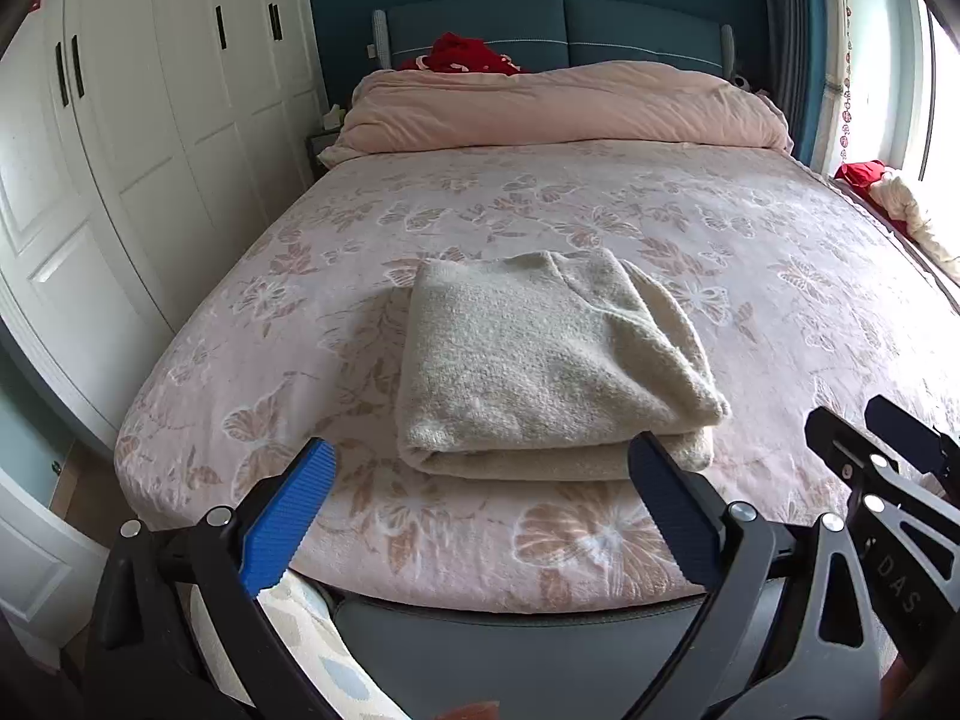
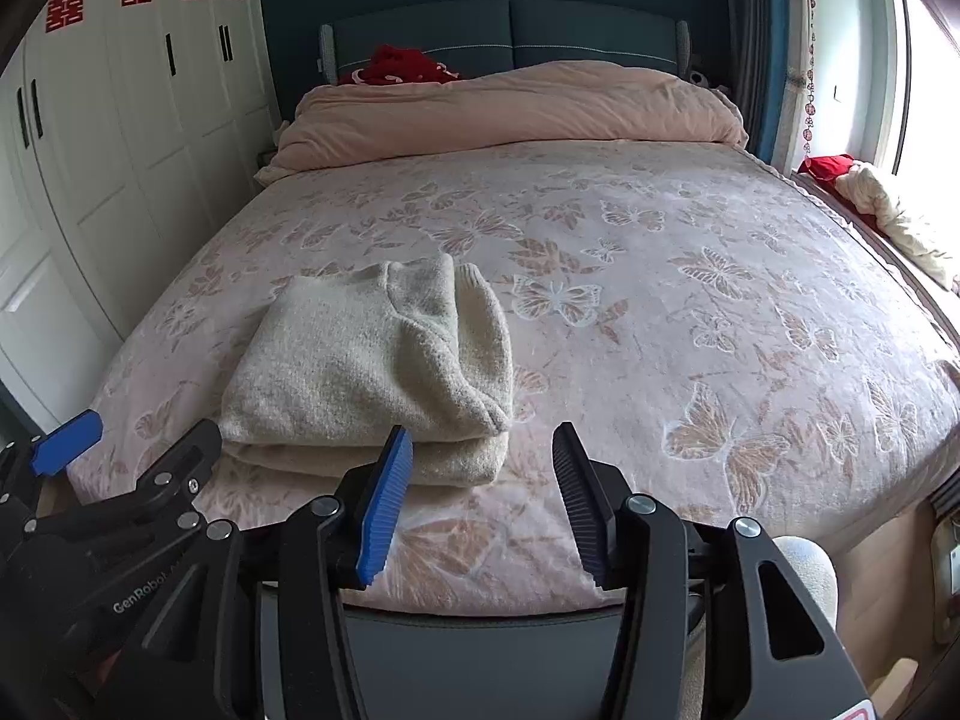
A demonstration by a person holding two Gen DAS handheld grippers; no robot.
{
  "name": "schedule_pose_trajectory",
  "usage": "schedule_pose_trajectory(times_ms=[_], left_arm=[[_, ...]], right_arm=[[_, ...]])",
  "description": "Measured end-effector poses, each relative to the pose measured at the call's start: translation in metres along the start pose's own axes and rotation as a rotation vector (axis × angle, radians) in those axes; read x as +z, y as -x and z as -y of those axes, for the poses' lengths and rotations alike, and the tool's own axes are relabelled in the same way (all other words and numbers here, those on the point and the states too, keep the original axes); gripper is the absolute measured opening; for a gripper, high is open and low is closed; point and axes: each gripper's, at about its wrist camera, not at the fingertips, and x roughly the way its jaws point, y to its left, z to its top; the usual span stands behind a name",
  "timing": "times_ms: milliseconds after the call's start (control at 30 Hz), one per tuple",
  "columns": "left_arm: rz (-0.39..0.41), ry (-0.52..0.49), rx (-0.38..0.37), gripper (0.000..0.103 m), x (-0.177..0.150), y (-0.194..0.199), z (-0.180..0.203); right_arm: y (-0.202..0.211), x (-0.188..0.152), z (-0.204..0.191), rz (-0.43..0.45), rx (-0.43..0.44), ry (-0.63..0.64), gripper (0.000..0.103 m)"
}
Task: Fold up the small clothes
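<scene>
Both grippers are hovering at the foot of the bed: the left gripper [image 1: 480, 516] is spreading its jaws wide and holding nothing, and the right gripper [image 2: 483, 501] is also gaping empty, sitting just beside the left one. A cream sweater [image 1: 540, 360] is lying on the bedspread [image 1: 750, 252] near the foot edge, already doubled into a thick, fairly square bundle with its rolled fold facing the grippers. Judging by that shape, the folding step is looking finished or nearly so, and both tools are standing clear of the cloth. Any next move is likely calling for either a last tidying press on the loose right-hand flap or a two-sided pinch under the bundle to lift it away; the knit looks soft and may be sagging open if only one side is taken. Beyond the sweater, a pink duvet [image 1: 558, 108] is bunching against the headboard, with a red cloth [image 1: 462, 54] behind it. Nothing is lying between the grippers and the sweater.
</scene>
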Motion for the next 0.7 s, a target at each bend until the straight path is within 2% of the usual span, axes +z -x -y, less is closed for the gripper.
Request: schedule_pose_trajectory(times_ms=[267, 700], left_arm=[[-0.034, 0.013, -0.015, 0.096, -0.001, -0.004, 0.002], [-0.012, 0.009, 0.019, 0.096, -0.0032, -0.0015, 0.0032]], right_arm=[[0.0005, 0.0001, -0.0003, -0.002, 0.0, 0.006, 0.049], [-0.0015, -0.0019, -0.0024, -0.004, -0.006, 0.007, 0.049]])
